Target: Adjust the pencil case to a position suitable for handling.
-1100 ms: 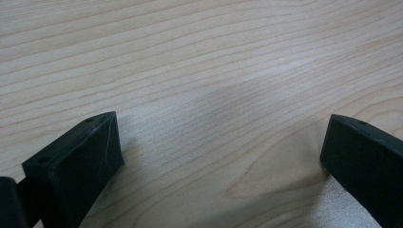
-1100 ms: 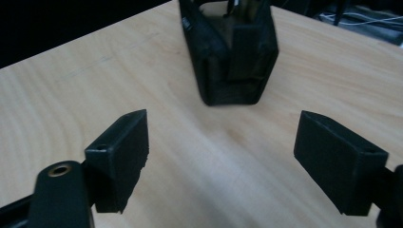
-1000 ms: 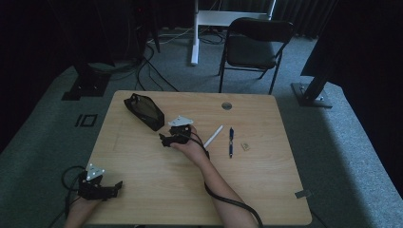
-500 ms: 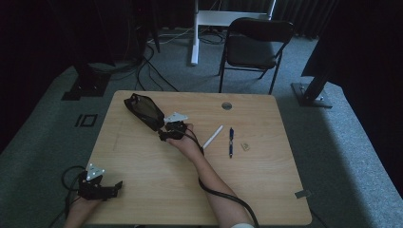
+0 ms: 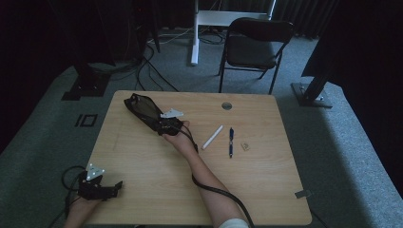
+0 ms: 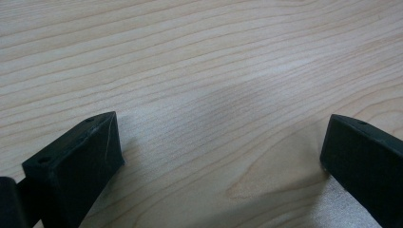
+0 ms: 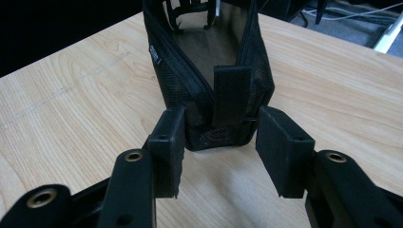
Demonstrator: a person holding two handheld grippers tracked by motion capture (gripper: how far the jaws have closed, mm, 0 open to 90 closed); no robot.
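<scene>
My right gripper [image 7: 216,142] stood at near end of black mesh pouch [image 7: 209,71] on desk [image 5: 142,166], jaws apart around it, not yet closed. Left gripper [image 6: 218,156] idle, jaws wide. White marker [image 5: 212,137], blue pen [image 5: 231,141] not yet packed, I judged.

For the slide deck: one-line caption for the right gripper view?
Right gripper, jaws open, straddling the near end of an unzipped black mesh pouch on the wooden table.
</scene>
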